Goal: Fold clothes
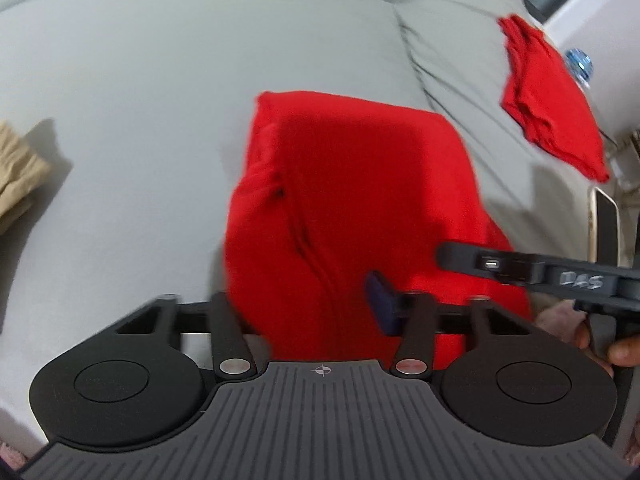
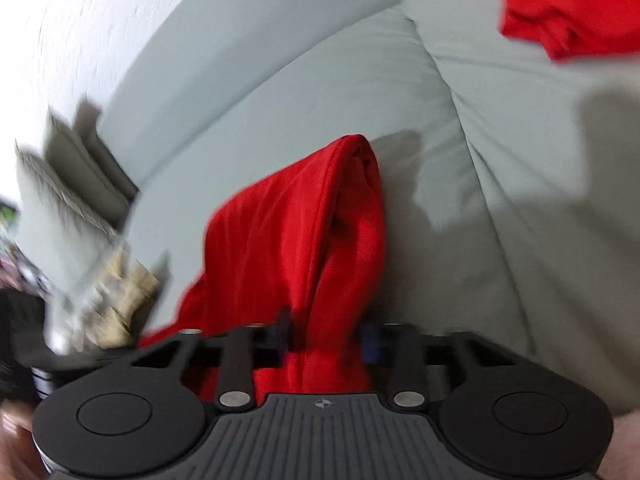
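Observation:
A red garment (image 1: pixel 352 200) lies partly folded on a grey bed sheet (image 1: pixel 140 100). My left gripper (image 1: pixel 316 308) is shut on its near edge; only the blue right pad (image 1: pixel 380 304) shows, the left one is hidden by cloth. My right gripper (image 2: pixel 328 332) is shut on a bunched fold of the same red garment (image 2: pixel 296 240), which rises from the jaws. The right gripper's body (image 1: pixel 540 270) shows at the right of the left wrist view. A second, folded red garment (image 1: pixel 548 96) lies far right on the bed; it also shows in the right wrist view (image 2: pixel 568 4).
A beige garment (image 1: pixel 16 176) lies at the left edge of the bed, also in the right wrist view (image 2: pixel 124 300). A phone (image 1: pixel 604 220) and a water bottle (image 1: pixel 578 64) sit at the right. A pillow (image 2: pixel 72 184) is at the left. The right wrist view is motion-blurred.

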### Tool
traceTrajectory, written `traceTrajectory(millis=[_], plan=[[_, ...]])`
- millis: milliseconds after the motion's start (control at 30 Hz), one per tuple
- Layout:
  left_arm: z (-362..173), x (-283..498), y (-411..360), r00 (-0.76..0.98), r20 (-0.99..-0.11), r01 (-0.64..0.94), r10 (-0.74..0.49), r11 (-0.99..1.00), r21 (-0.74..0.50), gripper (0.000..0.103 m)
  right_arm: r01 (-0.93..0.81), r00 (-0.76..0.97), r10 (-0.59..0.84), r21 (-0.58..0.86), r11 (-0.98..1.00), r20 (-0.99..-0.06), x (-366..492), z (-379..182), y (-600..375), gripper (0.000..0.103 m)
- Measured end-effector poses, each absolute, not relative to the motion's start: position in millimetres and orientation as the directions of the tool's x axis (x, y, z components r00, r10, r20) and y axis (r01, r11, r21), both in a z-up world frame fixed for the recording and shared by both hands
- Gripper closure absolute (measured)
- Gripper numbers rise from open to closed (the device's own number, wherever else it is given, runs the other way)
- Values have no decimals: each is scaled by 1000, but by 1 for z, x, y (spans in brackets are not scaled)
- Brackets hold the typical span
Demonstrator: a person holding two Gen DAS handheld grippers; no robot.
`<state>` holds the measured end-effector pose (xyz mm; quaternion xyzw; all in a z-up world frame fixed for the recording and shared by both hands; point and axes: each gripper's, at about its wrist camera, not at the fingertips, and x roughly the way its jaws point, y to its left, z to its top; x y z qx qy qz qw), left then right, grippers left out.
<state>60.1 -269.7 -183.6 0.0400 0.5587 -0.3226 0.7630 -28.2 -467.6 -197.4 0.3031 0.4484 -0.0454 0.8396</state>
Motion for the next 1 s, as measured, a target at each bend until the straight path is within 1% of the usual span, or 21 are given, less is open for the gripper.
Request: traceTrajectory(millis=[33, 100, 200, 233, 400, 567, 800, 900, 1000], plan=[[-179, 57, -274, 194, -883, 549, -427, 793, -263, 89, 338, 588, 172, 433, 835, -791, -27, -193, -462, 81], [-164, 41, -291, 275, -888, 612, -369, 780, -134, 90, 288, 583, 97, 316, 904, -807, -23, -176, -443, 83], [-145, 23, -312, 357, -870, 652, -339, 758, -28, 91, 259, 604, 18, 218, 941, -797, -22, -154, -431, 83], [-139, 21, -316, 370, -864, 652, -340, 758, -19, 91, 264, 614, 1, 207, 942, -789, -23, -146, -435, 83], [-103, 15, -349, 411, -820, 660, -399, 751, -35, 90, 301, 657, -63, 185, 935, -751, -28, -110, -472, 83], [-70, 24, -419, 385, -783, 690, -489, 716, -107, 90, 335, 677, -122, 155, 929, -726, -37, -82, -529, 83], [-54, 42, -540, 357, -730, 759, -583, 637, -137, 90, 423, 662, -301, 10, 906, -687, -41, -44, -648, 83], [-52, 53, -597, 347, -712, 766, -610, 622, -160, 90, 448, 654, -342, -18, 894, -675, -38, -41, -690, 83], [-58, 62, -633, 337, -709, 761, -619, 623, -182, 90, 470, 644, -354, -15, 882, -678, -33, -47, -727, 83]])
